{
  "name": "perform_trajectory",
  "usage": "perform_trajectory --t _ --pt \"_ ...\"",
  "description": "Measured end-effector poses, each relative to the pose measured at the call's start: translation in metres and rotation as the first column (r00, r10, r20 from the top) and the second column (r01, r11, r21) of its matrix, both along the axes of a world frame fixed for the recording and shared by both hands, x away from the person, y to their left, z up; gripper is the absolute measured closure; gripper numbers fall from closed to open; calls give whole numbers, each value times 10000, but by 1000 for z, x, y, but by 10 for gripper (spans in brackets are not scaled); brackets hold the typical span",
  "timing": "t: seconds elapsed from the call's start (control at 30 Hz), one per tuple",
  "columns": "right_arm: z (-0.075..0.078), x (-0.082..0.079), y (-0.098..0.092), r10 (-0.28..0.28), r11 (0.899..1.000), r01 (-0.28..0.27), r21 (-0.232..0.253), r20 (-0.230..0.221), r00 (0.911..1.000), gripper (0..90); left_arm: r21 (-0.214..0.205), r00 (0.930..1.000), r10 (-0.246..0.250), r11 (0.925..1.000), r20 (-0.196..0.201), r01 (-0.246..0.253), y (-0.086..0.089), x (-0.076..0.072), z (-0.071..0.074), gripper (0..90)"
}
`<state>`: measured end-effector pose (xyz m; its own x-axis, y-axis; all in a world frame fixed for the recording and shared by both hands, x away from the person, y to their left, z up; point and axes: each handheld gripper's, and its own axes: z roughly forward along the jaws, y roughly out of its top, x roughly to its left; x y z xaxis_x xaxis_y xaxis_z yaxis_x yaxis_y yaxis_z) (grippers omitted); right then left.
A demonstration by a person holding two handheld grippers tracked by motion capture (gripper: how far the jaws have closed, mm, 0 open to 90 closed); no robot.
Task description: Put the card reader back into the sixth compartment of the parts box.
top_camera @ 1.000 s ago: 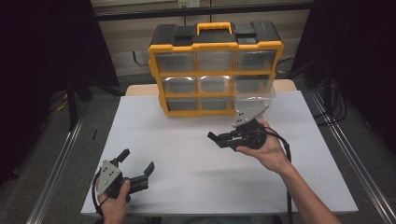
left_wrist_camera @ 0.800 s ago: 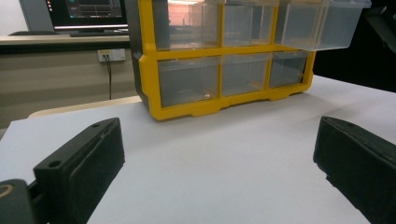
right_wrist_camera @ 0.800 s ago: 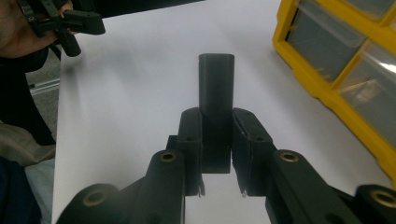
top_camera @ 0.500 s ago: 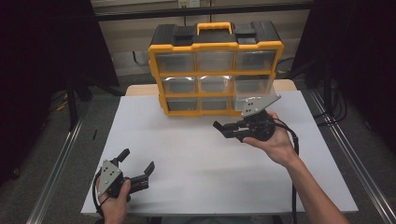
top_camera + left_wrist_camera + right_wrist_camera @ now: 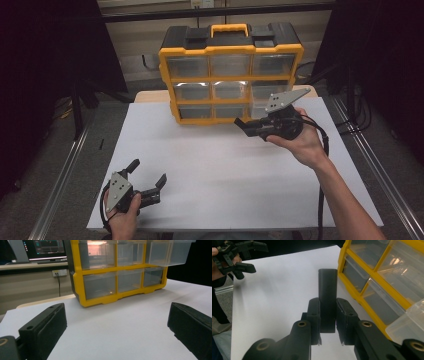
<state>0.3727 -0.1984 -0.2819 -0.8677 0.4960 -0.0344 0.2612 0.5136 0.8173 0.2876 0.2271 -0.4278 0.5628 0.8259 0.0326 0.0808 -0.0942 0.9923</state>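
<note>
R hand [image 5: 300,142] sits right of centre in the high view, forearm running down to the lower right corner, palm cupped under the right gripper [image 5: 241,123], which points left w/ its grey plate tilted up on top. In the right gripper view the jaws are clamped on a black block [image 5: 327,296] standing up between the pads. L hand [image 5: 121,217] at the lower left edge holds the left gripper [image 5: 147,175] low, pointing up-right, jaws spread wide, nothing between them.
</note>
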Motion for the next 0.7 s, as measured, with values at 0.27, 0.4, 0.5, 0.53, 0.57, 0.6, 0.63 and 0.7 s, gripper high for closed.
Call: perform_trajectory --t 0.27,0.4,0.5,0.53,0.57,0.6,0.63,0.7 --pt "16 4 -1 -113 9999 115 -96 229 9997 739 -226 9998 176 9996 -84 -177 1 0 0 19" --pt "22 6 -2 -116 9998 121 -183 280 9995 739 -163 9998 199 9997 -56 -200 1 0 -1 19" --pt "27 12 -6 -299 9992 305 -252 242 9993 739 -164 9998 200 9997 -57 -201 1 0 -1 19" --pt "29 13 -7 -361 9989 368 -301 227 9991 739 -163 9998 186 9997 -57 -186 1 0 -1 19" --pt "31 15 -8 -423 9985 430 -332 222 9989 739 -177 9998 180 9997 -61 -181 1 0 -1 19" --pt "32 16 -9 -454 9982 461 -383 209 9988 739 -176 9998 206 9996 -53 -207 1 0 -1 19" --pt "34 17 -10 -490 9979 499 -409 210 9986 739 -176 9998 206 9996 -53 -207 1 0 -1 19" --pt "37 19 -12 -522 9970 534 -561 231 9984 739 -196 9998 183 9996 -78 -185 1 0 -1 19"
